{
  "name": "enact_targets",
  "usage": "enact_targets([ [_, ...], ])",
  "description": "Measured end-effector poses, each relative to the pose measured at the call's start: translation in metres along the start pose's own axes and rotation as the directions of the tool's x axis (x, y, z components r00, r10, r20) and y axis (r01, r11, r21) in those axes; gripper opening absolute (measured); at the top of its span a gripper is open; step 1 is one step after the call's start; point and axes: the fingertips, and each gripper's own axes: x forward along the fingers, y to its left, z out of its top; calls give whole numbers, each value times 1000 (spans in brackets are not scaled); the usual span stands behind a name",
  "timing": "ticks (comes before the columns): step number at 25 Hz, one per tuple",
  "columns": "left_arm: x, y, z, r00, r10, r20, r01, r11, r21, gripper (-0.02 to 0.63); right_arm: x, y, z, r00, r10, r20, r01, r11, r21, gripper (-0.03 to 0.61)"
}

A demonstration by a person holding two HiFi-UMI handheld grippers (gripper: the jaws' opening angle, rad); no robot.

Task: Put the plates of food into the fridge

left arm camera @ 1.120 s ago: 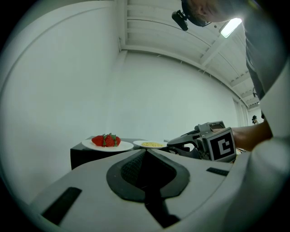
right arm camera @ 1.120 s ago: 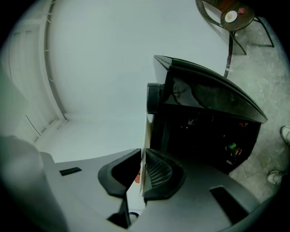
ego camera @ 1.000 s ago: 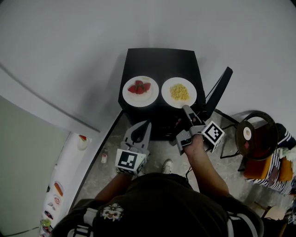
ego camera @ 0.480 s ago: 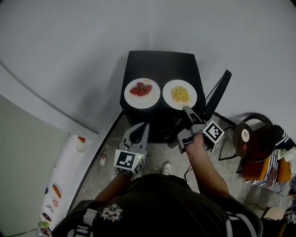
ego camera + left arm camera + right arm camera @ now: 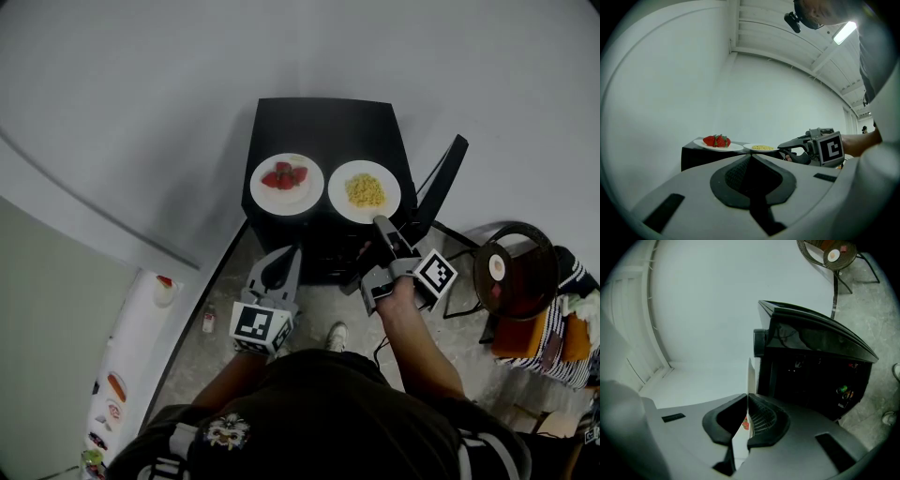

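White round plate of yellow food (image 5: 339,202) stands at the near right of the square black table (image 5: 323,127). The round white plate of red strawberries (image 5: 281,200) lies just beside it to the left.

The right gripper (image 5: 380,223) reaches level to the near rim of the yellow-food plate. Its jaws have just been closing. In the right gripper view the thin white rim (image 5: 751,373) runs edge-on between the pads, which pinch it. The left gripper (image 5: 292,251), jaws pressed together and empty, hangs short of the table, apart from both plates.

The step in hand, as judged, is securing the rim before lifting. A rim pinch carries the load off-centre, so the plate should rise slowly and stay flat, or the loose food may slide.

The white sticker-dotted appliance (image 5: 127,361) at lower left is probably the fridge, well apart from the held plate.
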Motion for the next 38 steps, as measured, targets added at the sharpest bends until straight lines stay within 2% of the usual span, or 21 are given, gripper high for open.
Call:
enact_targets([
  [5,1,1,-6,1000,-14,-5,13,1000,-13,21,-12,6,-4,999,40,6,-40,999,5,31],
  [14,-6,-2,-11,999,-42,-24,42,999,9,21,-57,20,-25,994,108,-20,-109,994,-7,32],
  [19,-9,5,-16,998,-69,-3,69,997,41,21,-71,16,-42,991,135,-16,-135,990,-26,32],
  [33,-26,23,-49,995,-93,-39,93,995,16,21,-107,-44,-91,996,85,35,-86,996,18,32],
  [38,-30,26,-59,995,-88,-41,88,996,7,21,-105,-75,-96,997,58,41,-58,998,7,32],
])
